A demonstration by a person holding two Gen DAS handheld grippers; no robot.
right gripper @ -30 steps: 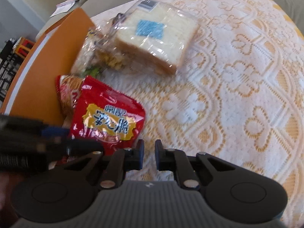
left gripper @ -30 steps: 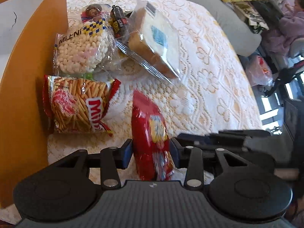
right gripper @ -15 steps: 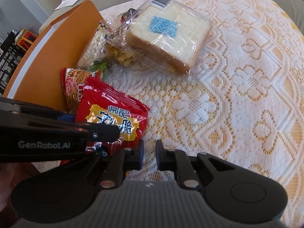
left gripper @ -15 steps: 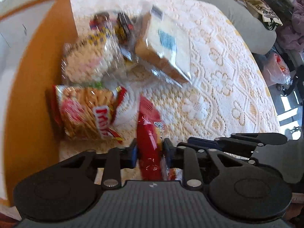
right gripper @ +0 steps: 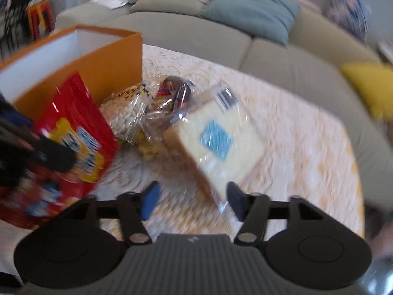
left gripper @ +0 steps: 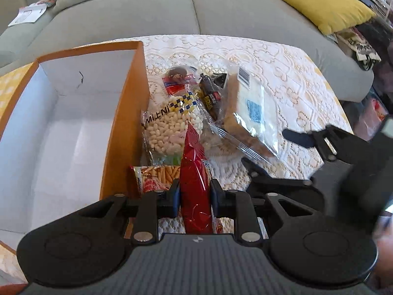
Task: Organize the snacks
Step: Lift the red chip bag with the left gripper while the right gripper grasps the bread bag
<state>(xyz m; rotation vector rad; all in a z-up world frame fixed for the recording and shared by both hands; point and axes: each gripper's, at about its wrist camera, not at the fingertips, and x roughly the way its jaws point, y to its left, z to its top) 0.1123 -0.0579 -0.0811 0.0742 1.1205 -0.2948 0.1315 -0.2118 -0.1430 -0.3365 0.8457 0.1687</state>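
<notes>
your right gripper [right gripper: 192,200] has just been opening over the lace-covered worktop [right gripper: 294,132] — nothing between its jaws; the wrapped bread [right gripper: 216,140] lies just ahead, the red snack bag [right gripper: 73,132] at left.

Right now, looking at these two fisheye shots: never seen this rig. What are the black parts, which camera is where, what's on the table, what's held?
No robot arm here: a person holds a pair of handheld tongs in each hand, each with a camera looking along its fingers.

The left-hand view shows the left tongs shut on a red snack bag, lifted beside an open orange box.

The right-hand view shows the right tongs, whose jaws have just been opening; nothing is gripped, though a corner of the wrapped bread lies between them.

On the lace tablecloth lie the bread, a clear bag of white puffs, a pack of stick biscuits and some smaller packets.
</notes>
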